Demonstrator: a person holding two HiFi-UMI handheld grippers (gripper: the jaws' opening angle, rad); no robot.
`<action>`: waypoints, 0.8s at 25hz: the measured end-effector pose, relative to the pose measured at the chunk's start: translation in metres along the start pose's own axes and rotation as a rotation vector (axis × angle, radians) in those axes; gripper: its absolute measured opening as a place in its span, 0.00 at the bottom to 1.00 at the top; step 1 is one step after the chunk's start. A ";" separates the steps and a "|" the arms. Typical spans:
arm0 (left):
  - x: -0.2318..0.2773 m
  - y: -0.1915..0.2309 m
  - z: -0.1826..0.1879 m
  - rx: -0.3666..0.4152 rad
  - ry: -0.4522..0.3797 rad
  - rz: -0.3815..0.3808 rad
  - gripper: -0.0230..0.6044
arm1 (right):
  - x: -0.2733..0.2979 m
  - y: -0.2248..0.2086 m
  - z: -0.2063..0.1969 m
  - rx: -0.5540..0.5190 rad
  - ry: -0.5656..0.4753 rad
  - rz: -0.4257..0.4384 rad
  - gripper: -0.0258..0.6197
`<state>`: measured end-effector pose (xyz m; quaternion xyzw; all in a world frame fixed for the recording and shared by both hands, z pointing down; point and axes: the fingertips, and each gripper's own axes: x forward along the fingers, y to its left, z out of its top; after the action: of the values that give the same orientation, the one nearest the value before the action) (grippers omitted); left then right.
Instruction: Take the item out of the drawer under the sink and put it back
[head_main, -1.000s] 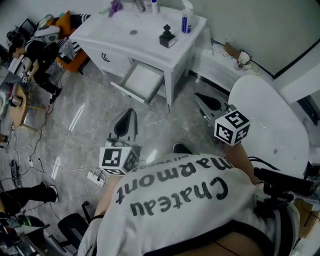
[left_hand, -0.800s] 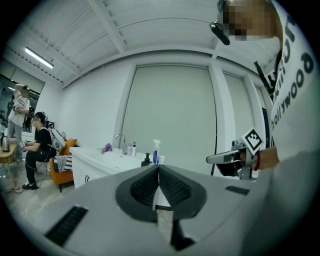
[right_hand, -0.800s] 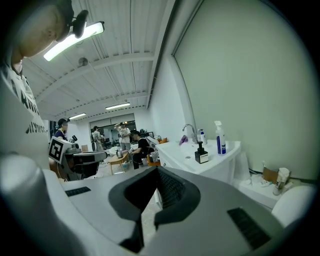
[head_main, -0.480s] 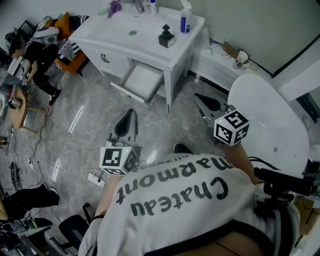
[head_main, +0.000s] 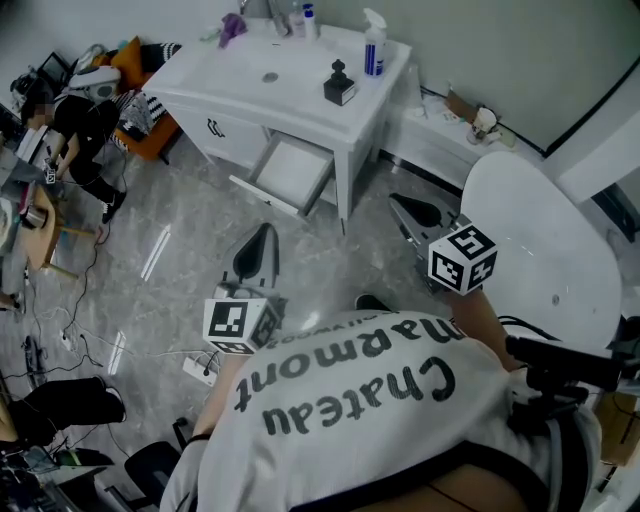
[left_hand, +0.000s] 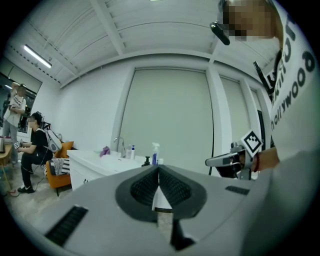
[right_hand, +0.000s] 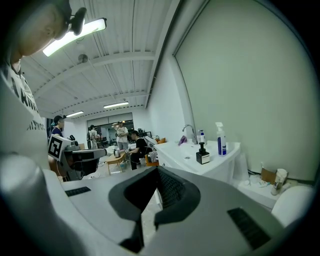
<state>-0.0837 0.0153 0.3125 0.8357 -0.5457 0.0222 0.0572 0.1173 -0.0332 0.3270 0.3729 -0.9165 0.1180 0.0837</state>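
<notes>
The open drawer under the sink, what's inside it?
The drawer stands pulled out below the sink counter. Its visible floor looks pale and bare; no item shows. The sink counter covers its back part, so anything there is hidden.

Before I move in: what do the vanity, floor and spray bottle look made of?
Vanity: smooth white, likely painted wood or laminate; its top shows a soft sheen.
Floor: polished grey veined tile or stone; it mirrors light streaks.
Spray bottle: probably plastic, with a white trigger head over a blue body.
</notes>
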 end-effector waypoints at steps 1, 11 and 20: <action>-0.001 0.001 0.001 -0.002 -0.002 -0.001 0.05 | 0.001 0.003 0.000 0.017 -0.007 0.005 0.06; 0.003 0.002 0.002 -0.022 0.009 -0.005 0.05 | 0.005 0.001 0.025 0.284 -0.162 0.094 0.12; 0.001 0.002 -0.002 -0.037 0.008 0.014 0.05 | 0.011 -0.005 0.010 0.173 -0.055 0.047 0.09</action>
<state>-0.0855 0.0139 0.3147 0.8307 -0.5515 0.0157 0.0745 0.1124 -0.0469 0.3206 0.3604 -0.9133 0.1882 0.0233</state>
